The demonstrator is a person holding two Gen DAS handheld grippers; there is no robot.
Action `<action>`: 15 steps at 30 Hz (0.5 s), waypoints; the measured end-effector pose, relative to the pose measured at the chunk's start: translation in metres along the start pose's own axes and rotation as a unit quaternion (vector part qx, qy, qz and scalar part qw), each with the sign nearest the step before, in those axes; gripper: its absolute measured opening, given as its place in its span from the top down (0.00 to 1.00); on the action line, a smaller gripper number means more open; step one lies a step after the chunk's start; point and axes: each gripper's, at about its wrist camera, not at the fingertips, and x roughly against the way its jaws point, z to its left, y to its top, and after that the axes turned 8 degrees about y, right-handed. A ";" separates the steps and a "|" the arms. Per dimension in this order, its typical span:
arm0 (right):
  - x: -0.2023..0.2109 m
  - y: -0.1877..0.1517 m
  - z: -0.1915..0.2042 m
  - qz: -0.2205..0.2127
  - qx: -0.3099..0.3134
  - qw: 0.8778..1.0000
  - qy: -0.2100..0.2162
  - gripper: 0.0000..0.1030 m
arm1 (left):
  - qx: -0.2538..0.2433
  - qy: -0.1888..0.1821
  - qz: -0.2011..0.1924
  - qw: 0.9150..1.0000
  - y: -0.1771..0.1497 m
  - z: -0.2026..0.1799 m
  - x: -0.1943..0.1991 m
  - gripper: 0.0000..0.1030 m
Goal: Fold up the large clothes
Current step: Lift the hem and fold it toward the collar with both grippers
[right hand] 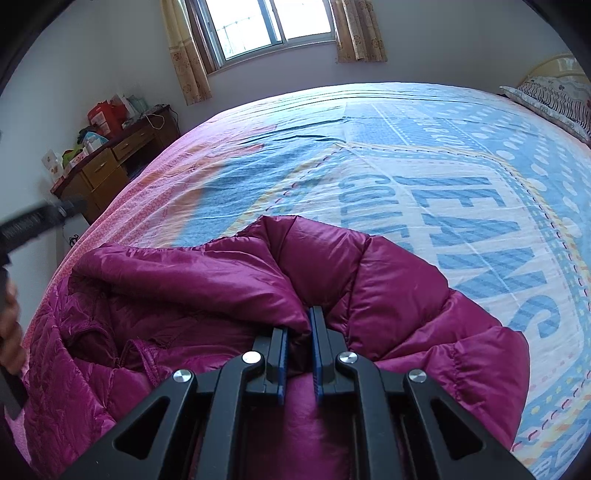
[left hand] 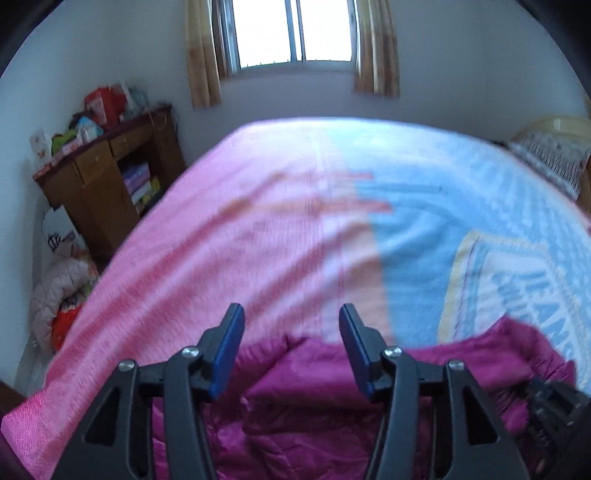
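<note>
A bedroom in someone's home. A wide bed (right hand: 424, 155) fills the room, spread with a pink and blue printed sheet, a patterned pillow (right hand: 554, 99) at its far right corner. Beyond its far edge, a curtained window (right hand: 269, 26); in the left corner a wooden desk (right hand: 107, 170) piled with boxes and bags.

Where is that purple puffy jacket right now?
The purple jacket lies bunched at the near edge of the bed, on the printed sheet, a fold pinched in the right tool.
</note>
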 end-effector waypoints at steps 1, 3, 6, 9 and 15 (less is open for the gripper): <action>0.000 0.000 0.001 0.000 0.000 1.000 0.000 0.91 | 0.003 0.004 0.023 1.000 -0.014 0.002 -0.011 0.46; 0.000 0.000 0.000 0.000 0.000 1.000 0.001 0.91 | 0.000 0.005 0.050 0.999 -0.037 0.006 -0.023 0.44; 0.000 0.000 0.001 0.000 0.001 1.000 0.001 0.91 | 0.033 -0.015 0.048 0.998 -0.059 0.017 -0.025 0.36; 0.000 0.000 0.001 0.001 0.004 1.000 -0.002 0.89 | 0.035 0.003 0.048 0.998 -0.059 0.014 -0.027 0.31; 0.013 0.000 -0.001 0.006 -0.013 1.000 0.013 0.78 | 0.023 0.023 0.042 0.999 -0.060 0.008 -0.030 0.28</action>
